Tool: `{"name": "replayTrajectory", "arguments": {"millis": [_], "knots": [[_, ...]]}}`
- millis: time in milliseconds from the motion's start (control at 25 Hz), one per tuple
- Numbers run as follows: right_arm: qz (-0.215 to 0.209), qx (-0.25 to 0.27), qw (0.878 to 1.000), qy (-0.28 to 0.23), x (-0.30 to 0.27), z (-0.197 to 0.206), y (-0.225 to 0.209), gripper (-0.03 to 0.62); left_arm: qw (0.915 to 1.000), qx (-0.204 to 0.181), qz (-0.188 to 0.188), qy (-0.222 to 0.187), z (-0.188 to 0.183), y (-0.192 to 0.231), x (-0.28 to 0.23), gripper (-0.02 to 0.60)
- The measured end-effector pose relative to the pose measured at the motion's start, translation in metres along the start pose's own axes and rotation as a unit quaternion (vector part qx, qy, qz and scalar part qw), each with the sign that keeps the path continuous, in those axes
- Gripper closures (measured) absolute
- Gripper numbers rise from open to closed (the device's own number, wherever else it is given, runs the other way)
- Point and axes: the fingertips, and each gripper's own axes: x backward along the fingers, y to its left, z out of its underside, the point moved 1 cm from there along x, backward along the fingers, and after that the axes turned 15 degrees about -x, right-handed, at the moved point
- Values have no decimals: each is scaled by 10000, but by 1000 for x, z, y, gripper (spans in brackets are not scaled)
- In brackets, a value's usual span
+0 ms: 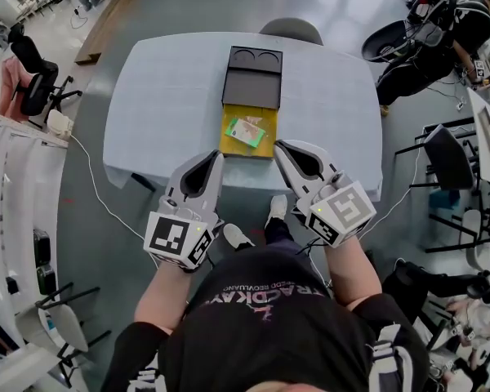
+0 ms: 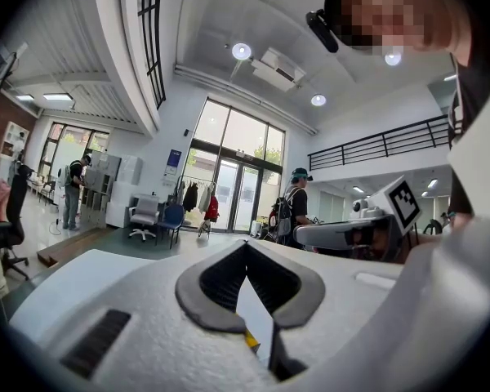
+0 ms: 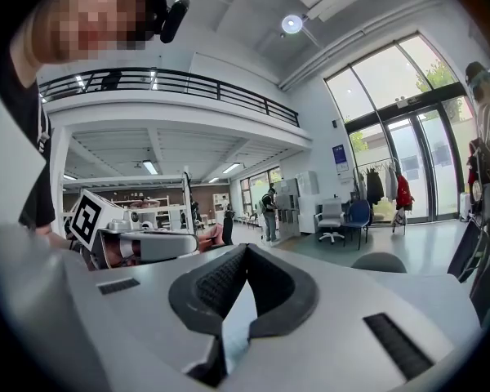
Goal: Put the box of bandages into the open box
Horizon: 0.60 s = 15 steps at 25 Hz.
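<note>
Yellow lining of the open box (image 1: 233, 149) holds what looks like the box of bandages (image 1: 246, 130), at twelve o'clock from both grippers. Left gripper (image 1: 216, 158) and right gripper (image 1: 279, 146) hover empty at the table's (image 1: 155, 96) near edge, jaws pressed together.

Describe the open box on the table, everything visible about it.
The open box is a long rectangle lying flat on the table, on its pale cloth, reaching toward the near edge. Its far part is black with two round recesses, the middle is a dark flat panel, and the near part is a yellow tray. A small green-and-white bandage box lies tilted in the yellow tray. It looks like card, though that is unsure.
</note>
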Motion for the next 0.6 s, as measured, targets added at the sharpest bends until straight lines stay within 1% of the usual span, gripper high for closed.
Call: {"name": "replayTrajectory", "arguments": {"millis": [600], "knots": [[5, -16, 10000, 19, 2, 2, 1, 583, 10000, -17, 39, 17, 1, -5, 3, 566]]}}
